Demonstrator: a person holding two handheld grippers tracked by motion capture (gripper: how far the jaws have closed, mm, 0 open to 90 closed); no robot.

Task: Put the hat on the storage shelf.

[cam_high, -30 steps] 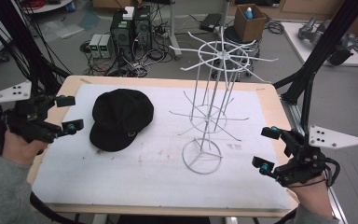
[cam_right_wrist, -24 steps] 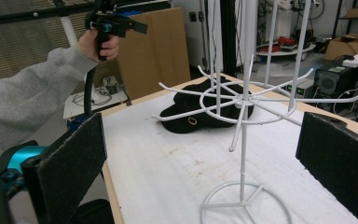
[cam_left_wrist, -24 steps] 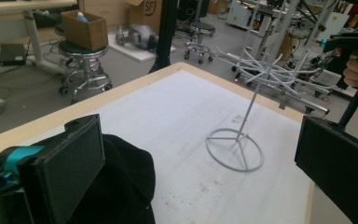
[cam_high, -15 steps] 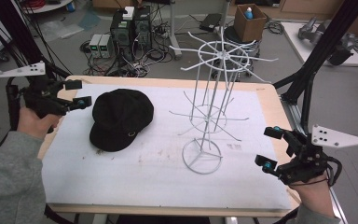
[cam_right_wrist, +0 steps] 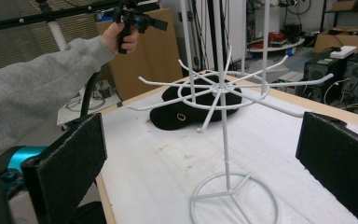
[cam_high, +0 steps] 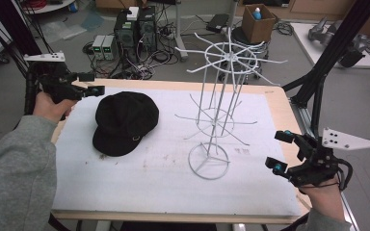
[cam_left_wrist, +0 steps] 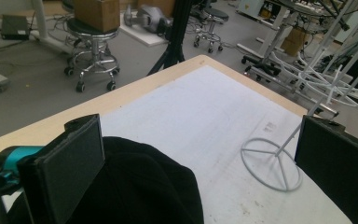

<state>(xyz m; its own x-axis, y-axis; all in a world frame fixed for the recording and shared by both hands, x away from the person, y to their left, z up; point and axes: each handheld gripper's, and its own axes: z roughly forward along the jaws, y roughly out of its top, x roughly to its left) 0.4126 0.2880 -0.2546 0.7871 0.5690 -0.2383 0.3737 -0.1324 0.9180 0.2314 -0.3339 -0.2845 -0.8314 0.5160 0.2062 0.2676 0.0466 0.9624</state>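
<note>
From the high view, a person's left gripper (cam_high: 90,83) is held at the far left corner of the table (cam_high: 279,103), its jaws parted and holding nothing, with a black newsboy cap (cam_high: 125,122) lying on the white mat (cam_high: 139,180) just beyond and below its jaw tips. The right gripper (cam_high: 280,151) sits at the near right edge of the table, jaws spread and empty, pointing toward a white wire display rack (cam_high: 221,103) that stands upright between it and the cap, well apart from both tools. Beyond the table, computer towers (cam_high: 136,24) amid tangled cables, a cardboard box (cam_high: 259,23) on a stool and black frame struts (cam_high: 335,53) crowd the floor. In the left gripper view, the two black jaws stand wide apart with the cap (cam_left_wrist: 140,186) directly beneath and between them, untouched; the rack's ring base (cam_left_wrist: 270,163) lies farther off near the right jaw, which hides part of its upright, and a wheeled stool (cam_left_wrist: 91,51) carrying a box stands past the table's edge. In the right gripper view, the open jaws frame the rack (cam_right_wrist: 223,93), whose hooked arms and central post partly screen the cap (cam_right_wrist: 191,109) lying behind it; farther back, a grey-sleeved arm (cam_right_wrist: 32,79) raises the left gripper (cam_right_wrist: 137,16) above the table's far side, with computer towers (cam_right_wrist: 349,70) off to the right.
</note>
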